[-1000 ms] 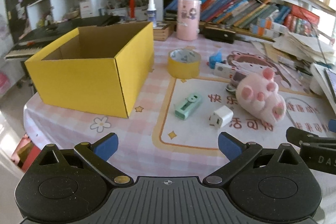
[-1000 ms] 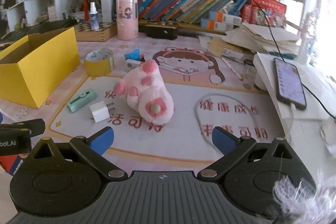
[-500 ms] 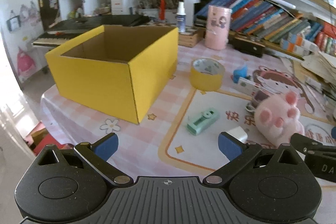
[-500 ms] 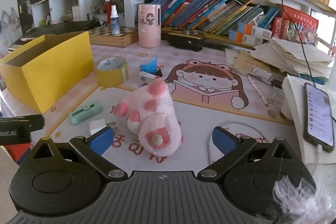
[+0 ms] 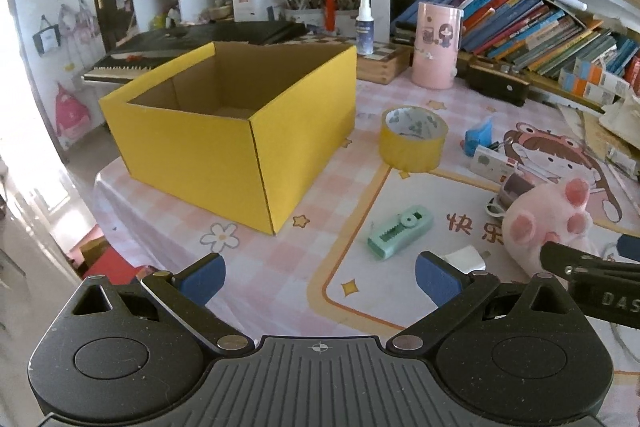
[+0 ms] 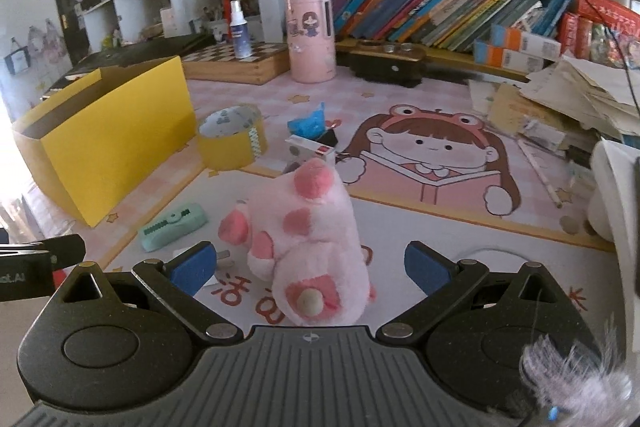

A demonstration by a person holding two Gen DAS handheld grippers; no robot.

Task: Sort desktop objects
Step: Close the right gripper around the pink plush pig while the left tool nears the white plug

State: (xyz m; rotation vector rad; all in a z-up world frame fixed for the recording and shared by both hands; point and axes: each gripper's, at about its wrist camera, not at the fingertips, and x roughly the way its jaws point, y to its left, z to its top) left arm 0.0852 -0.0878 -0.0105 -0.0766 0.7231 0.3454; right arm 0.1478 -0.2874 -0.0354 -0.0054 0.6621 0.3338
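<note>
An open yellow cardboard box point(image 5: 240, 139) point(image 6: 104, 143) stands on the table's left side, with nothing visible inside. A pink plush toy point(image 6: 308, 247) point(image 5: 548, 223) lies between the spread fingers of my right gripper point(image 6: 310, 267), which is open and not touching it. My left gripper point(image 5: 320, 277) is open over bare tablecloth, with a mint correction tape point(image 5: 400, 233) point(image 6: 174, 227) and a white charger plug point(image 5: 464, 259) just ahead. A yellow tape roll point(image 5: 412, 139) point(image 6: 232, 139) sits behind them.
A blue packet point(image 6: 308, 121), a small white box point(image 6: 310, 149) and a pink canister point(image 6: 310, 39) lie further back. Books fill the shelf point(image 6: 440, 11) behind. Stacked papers point(image 6: 580, 99) and a white object point(image 6: 612, 195) crowd the right edge. A keyboard point(image 5: 192, 43) sits behind the box.
Both grippers have moved. The right one has closed in on the pink plush toy, which now sits between its fingers. The left one has swung left, toward the yellow box.
</note>
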